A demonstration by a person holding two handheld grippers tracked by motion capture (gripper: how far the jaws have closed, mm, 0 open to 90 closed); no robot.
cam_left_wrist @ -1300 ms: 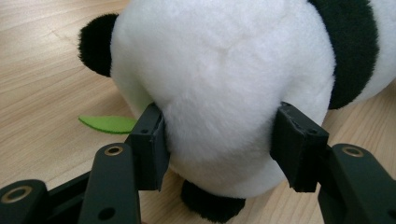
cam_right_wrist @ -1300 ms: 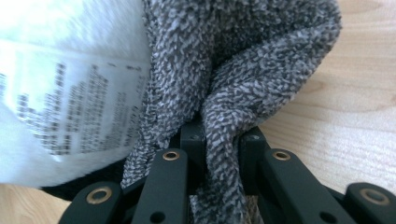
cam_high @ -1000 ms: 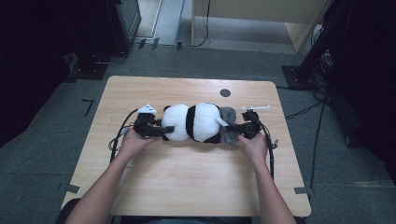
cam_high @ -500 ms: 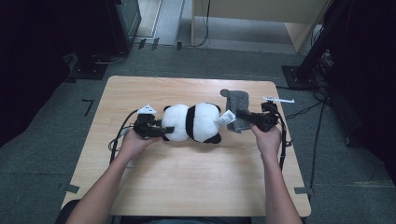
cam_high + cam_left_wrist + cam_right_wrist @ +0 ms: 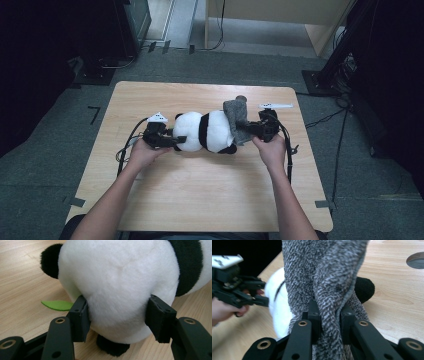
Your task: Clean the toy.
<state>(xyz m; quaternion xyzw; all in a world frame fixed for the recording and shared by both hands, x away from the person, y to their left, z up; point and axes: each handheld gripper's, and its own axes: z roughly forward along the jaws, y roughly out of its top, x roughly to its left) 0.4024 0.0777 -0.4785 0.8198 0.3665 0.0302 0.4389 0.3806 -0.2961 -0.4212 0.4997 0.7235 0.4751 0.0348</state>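
The panda's head is hidden under the grey knitted cloth (image 5: 237, 119), and in the right gripper view the cloth's upper part runs out of frame. The plush panda (image 5: 207, 131) is white with a black band, ears and feet, lying on the wooden table (image 5: 200, 200) between the two claws. The left gripper (image 5: 167, 141) squeezes its white rump, pads sunk into the fur. The right gripper (image 5: 250, 131) is clamped on a fold of the cloth, which rises just above its jaws. The left gripper view alone shows a green felt leaf (image 5: 57, 305) beside the panda, left of its jaws.
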